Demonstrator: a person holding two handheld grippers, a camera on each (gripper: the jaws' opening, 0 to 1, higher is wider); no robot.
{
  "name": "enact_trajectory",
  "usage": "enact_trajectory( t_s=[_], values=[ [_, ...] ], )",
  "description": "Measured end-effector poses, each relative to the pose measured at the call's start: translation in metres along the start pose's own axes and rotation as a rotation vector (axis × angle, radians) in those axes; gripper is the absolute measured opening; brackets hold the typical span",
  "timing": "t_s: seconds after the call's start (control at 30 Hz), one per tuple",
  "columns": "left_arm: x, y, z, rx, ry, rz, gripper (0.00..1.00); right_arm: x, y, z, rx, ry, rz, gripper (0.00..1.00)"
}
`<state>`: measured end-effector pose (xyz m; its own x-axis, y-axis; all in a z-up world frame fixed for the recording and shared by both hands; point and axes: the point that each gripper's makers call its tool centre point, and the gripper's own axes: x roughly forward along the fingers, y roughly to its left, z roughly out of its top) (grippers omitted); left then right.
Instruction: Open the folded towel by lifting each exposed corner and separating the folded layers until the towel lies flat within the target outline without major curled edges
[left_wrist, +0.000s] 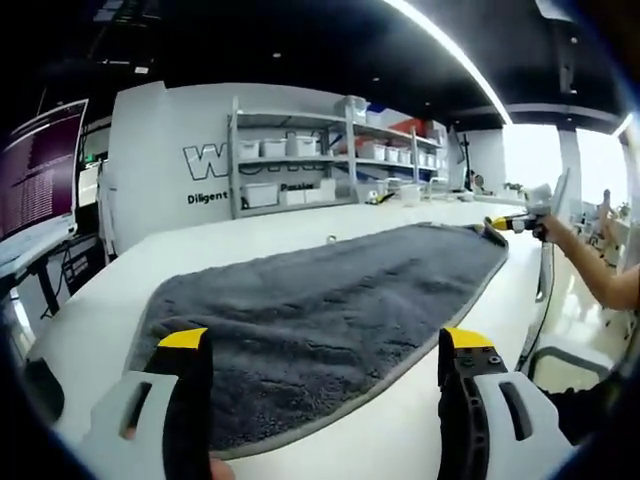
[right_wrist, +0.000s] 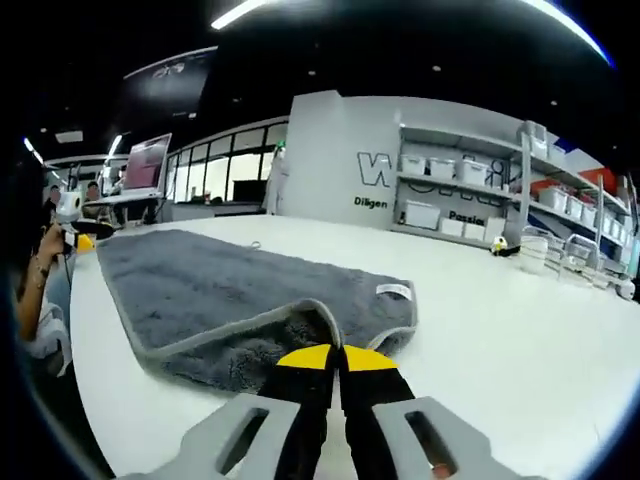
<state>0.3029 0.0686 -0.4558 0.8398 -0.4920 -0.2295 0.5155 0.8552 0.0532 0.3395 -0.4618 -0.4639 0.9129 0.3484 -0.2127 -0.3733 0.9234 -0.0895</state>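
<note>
A long grey towel (left_wrist: 330, 310) lies spread along the white table (left_wrist: 250, 235). My left gripper (left_wrist: 325, 345) is open, its yellow-tipped jaws wide apart over the towel's near end with nothing between them. At the towel's far end a person's hand holds the right gripper (left_wrist: 515, 223) against the corner. In the right gripper view, my right gripper (right_wrist: 335, 358) is shut on the towel (right_wrist: 220, 285), pinching its grey-bound edge so the fabric peaks up and a layer folds under. A white label (right_wrist: 393, 290) shows near that corner. The left gripper (right_wrist: 72, 215) appears at the far left.
Shelves with white bins (left_wrist: 300, 165) stand behind the table against a lettered wall (right_wrist: 385, 170). A monitor (left_wrist: 40, 170) sits at the left. Small items (right_wrist: 530, 250) stand on the table's far side. A person's arm (left_wrist: 600, 270) reaches in at the right edge.
</note>
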Motion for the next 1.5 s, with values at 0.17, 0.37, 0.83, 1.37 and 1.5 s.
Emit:
enact_trajectory(
  t_s=[0.17,0.37,0.83,1.37,1.5],
  values=[
    [0.001,-0.003,-0.001,0.004,0.009,-0.002,0.92,-0.014,-0.007,-0.008,0.006,0.012,0.003,0.00],
    [0.001,-0.004,0.002,0.006,0.008,-0.004,0.91,-0.028,-0.013,-0.017,-0.009,0.035,0.005,0.00],
    [0.001,-0.007,-0.005,0.009,0.033,-0.006,0.91,-0.048,-0.022,-0.037,-0.036,0.143,-0.003,0.34],
    [0.000,-0.011,-0.002,0.011,0.028,-0.011,0.91,-0.069,-0.008,0.029,0.033,-0.060,0.002,0.30],
    [-0.001,-0.012,-0.002,0.014,0.028,-0.012,0.90,-0.058,-0.002,0.025,0.011,-0.010,0.017,0.23]
  ],
)
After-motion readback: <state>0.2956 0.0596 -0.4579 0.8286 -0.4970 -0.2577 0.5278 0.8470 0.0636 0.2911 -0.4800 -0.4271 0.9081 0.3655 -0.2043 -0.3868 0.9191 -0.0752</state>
